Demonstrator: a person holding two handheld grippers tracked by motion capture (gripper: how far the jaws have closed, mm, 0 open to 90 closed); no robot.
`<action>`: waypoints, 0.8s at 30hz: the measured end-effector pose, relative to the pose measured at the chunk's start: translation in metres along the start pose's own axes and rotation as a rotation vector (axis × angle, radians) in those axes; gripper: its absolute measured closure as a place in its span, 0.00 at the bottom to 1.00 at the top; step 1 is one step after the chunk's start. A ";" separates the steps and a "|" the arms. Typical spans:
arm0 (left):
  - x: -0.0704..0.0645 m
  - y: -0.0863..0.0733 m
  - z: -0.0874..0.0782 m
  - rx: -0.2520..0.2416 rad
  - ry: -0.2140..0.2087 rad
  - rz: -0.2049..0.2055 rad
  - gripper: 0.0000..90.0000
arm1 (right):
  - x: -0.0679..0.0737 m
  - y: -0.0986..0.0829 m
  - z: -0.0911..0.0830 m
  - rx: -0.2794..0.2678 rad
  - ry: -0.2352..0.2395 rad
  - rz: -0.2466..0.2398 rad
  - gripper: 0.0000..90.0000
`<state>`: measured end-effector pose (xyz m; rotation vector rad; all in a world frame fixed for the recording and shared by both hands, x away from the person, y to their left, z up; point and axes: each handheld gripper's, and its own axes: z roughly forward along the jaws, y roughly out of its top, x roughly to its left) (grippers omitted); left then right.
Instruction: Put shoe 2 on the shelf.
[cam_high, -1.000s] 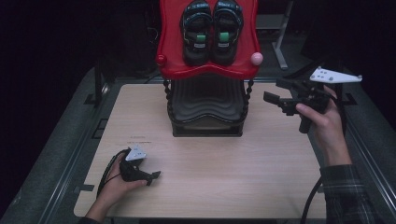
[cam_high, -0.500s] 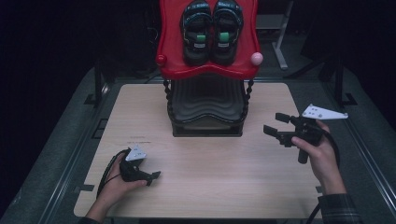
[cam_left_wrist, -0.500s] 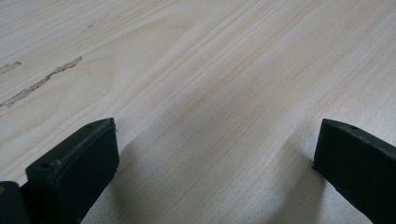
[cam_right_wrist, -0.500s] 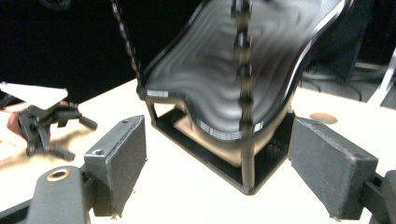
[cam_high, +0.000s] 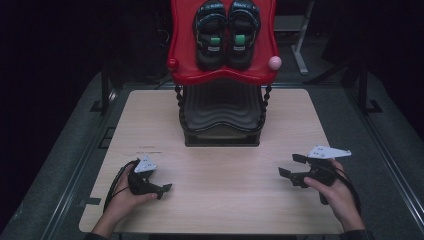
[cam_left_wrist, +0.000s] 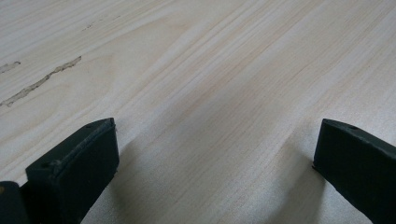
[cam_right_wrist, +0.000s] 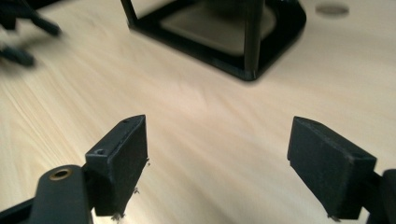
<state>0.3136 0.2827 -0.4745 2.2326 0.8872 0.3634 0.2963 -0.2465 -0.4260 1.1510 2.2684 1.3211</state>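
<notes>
Both tongs (cam_high: 165, 188) (cam_high: 290, 166) low, near table's (cam_high: 220, 210) front edge.

A pair of sandals (cam_high: 225, 32) is set on the rack's top shelf (cam_high: 182, 70) at upper centre, with the left gripper (cam_high: 162, 190) at lower left and the right gripper (cam_high: 290, 167) at lower right on the table (cam_high: 225, 200).

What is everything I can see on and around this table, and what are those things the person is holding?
sandals: two, black with green tabs, side by side on the red shelf.
red shelf: one, red, top of the rack at the table's far edge.
knobs: two, one red at the shelf's left corner, one pink at its right.
black rack: one, black, below the shelf, standing on the table.
table: one, pale wood, centre.
left tongs: one, black, open, resting on the table near left.
right tongs: one, black, open, near right, holding nothing.
hands: two, one gripping each tongs.
</notes>
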 end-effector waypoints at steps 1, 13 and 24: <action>0.000 0.000 0.000 -0.001 0.000 0.000 0.00 | 0.001 -0.004 0.001 0.020 -0.010 -0.003 0.22; -0.001 0.000 0.000 -0.004 0.000 0.001 0.00 | -0.003 -0.049 0.003 0.180 -0.120 0.014 0.22; -0.002 -0.004 -0.004 0.000 -0.005 0.004 0.00 | -0.001 -0.062 0.004 0.171 -0.179 -0.012 0.14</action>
